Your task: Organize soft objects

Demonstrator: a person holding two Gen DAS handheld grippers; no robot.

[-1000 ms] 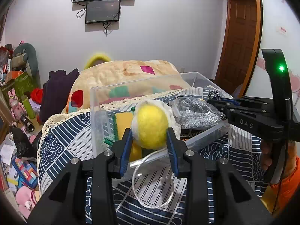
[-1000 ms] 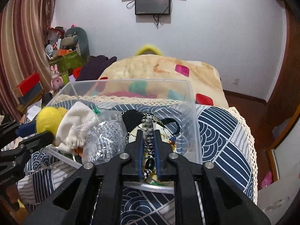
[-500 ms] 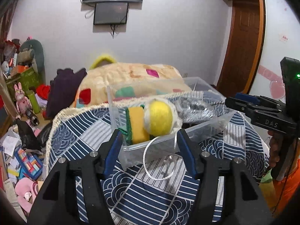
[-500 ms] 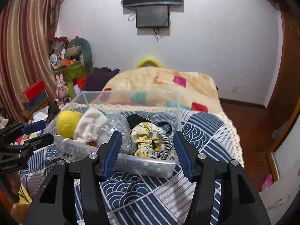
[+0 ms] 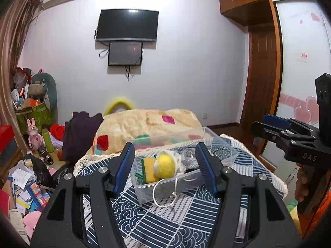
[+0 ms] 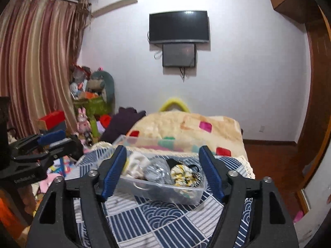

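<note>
A clear plastic box [image 5: 144,194] [image 6: 192,196] stands on the blue patterned tablecloth [image 5: 165,223]. It holds a yellow felt ball [image 5: 165,164] in a white drawstring pouch, a yellow-green sponge [image 5: 149,170], a silvery mesh item [image 6: 156,170] and a yellow-black patterned fabric piece [image 6: 183,174]. The pouch's white cord [image 5: 165,194] hangs over the front wall. My left gripper [image 5: 165,171] is open and empty, back from the box. My right gripper [image 6: 163,171] is open and empty, also back from it.
A beige blanket with coloured squares [image 5: 144,124] lies behind the table. Toys, boxes and papers are piled on the floor at the left [image 5: 31,165]. A wooden door [image 5: 262,72] is at the right. The right gripper also shows at the right edge in the left wrist view [image 5: 289,140].
Both grippers let go of their items in the box, opened and pulled back and up. The box now looks smaller and farther away in both views.
</note>
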